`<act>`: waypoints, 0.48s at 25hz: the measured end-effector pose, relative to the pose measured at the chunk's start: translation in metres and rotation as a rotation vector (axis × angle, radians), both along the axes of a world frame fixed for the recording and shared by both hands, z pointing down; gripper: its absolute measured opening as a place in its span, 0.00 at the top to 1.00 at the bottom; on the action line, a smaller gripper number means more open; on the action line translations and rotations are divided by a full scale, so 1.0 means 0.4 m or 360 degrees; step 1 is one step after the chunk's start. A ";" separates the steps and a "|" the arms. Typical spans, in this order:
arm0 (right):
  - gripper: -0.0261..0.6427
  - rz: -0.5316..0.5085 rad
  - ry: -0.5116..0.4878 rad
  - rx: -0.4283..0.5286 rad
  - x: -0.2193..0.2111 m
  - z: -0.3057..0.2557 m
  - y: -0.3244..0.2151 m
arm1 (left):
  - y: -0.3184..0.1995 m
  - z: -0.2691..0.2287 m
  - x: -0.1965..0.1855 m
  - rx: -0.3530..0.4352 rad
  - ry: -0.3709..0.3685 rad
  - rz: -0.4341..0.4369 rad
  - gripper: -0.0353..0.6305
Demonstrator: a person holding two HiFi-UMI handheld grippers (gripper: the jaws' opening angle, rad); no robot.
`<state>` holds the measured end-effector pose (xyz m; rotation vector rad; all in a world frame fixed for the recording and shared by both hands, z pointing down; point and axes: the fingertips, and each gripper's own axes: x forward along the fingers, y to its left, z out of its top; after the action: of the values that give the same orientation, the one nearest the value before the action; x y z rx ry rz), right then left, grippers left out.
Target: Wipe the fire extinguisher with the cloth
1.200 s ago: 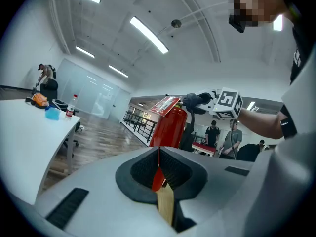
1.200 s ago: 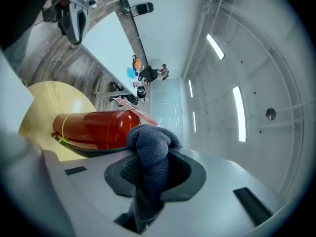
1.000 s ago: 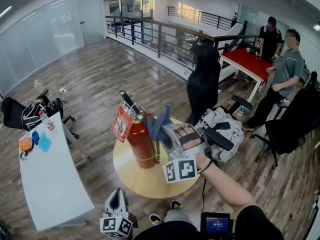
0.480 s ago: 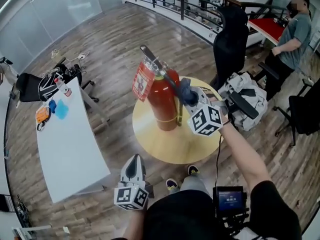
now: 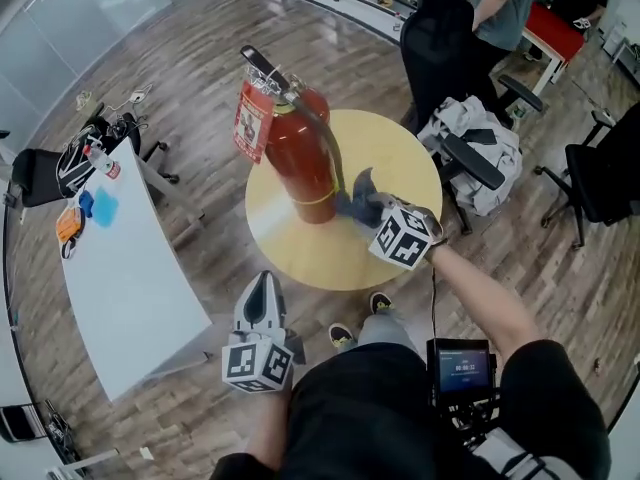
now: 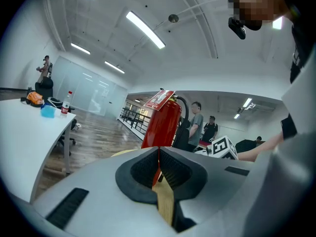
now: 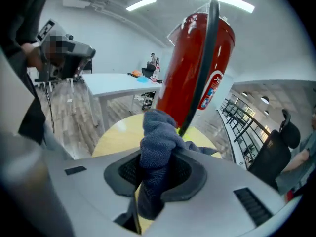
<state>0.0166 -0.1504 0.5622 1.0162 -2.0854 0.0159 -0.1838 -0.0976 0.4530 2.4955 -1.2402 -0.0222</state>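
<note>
On the round yellow table (image 5: 300, 253) the red fire extinguisher (image 5: 298, 163) is standing upright, a bit toward the far left side of the tabletop, with its black hose (image 7: 207, 48) running down the side and a red and white tag (image 5: 247, 120) hanging off the top by the handle. Right gripper (image 5: 372, 211) is reaching in low from the person's right, and its jaws are clamped down on a bunched-up blue-grey cloth (image 7: 157, 142), which sticks up out of the jaws in a wad with some more of it trailing on the table. That wad sits right by the hose at the bottom part of the cylinder, honestly can't tell if it's actually touching the red body or just beside it. Left gripper (image 5: 263, 283) is hanging back off the near edge of the table, well apart from the extinguisher, pointed roughly at it. Its own view shows the two jaws pressed together with nothing in between, just a thin slit with the red cylinder (image 6: 160, 125) behind it. Off to the left is a long white desk (image 5: 120, 278) with some small stuff on its far end, and on the far right an office chair (image 5: 470, 153) with grey clothing piled on it.
</note>
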 end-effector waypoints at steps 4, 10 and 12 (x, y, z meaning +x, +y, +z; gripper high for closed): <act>0.83 0.0102 -0.0582 0.0141 -0.080 -0.149 0.102 | -0.001 -0.017 0.023 0.0047 -0.0005 0.0052 0.91; 0.83 0.0350 -0.1053 0.0453 -0.055 -0.372 0.154 | 0.017 -0.021 0.066 0.0048 0.0010 0.0145 0.91; 0.83 0.0347 -0.0992 0.0518 -0.049 -0.390 0.160 | 0.017 -0.027 0.071 0.0059 0.0013 0.0157 0.91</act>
<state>-0.0030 -0.0865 0.4064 1.5890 -2.5741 0.1202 -0.1552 -0.0910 0.4423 2.5827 -1.1220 -0.0315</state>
